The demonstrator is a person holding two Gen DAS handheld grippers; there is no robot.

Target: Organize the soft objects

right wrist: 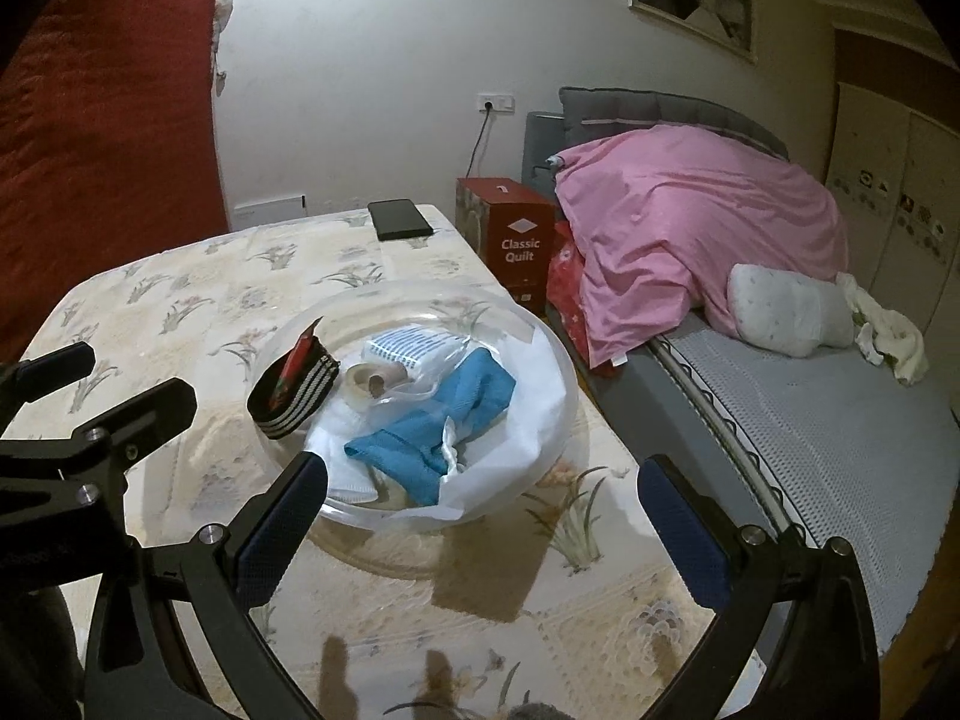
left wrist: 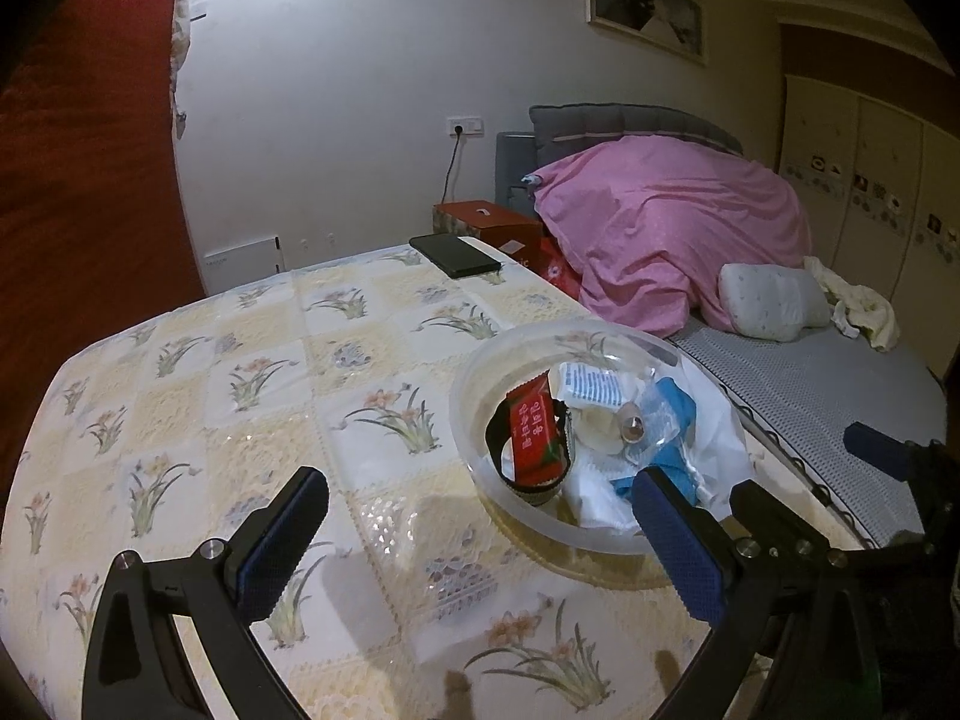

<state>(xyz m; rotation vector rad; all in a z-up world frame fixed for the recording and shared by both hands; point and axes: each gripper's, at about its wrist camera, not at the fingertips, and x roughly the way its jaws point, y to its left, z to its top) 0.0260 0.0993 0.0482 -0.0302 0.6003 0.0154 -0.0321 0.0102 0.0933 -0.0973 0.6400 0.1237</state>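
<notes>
Clear bowl [right wrist: 543, 354] on the floral table, holding the blue cloth [right wrist: 438, 432], whose long axis runs toward the bowl's far right. Right gripper [right wrist: 483, 516] (jaws wide, empty) is placed nearest, the cloth just ahead; left gripper [left wrist: 480, 531], likewise spread, is offset to the bowl's left.

White wall [right wrist: 372, 78], red curtain [right wrist: 102, 138], grey bed [right wrist: 798, 420], pink quilt [right wrist: 696, 210].

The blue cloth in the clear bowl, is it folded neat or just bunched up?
Bunched up. The blue cloth lies crumpled in uneven folds on white fabric inside the clear bowl.
</notes>
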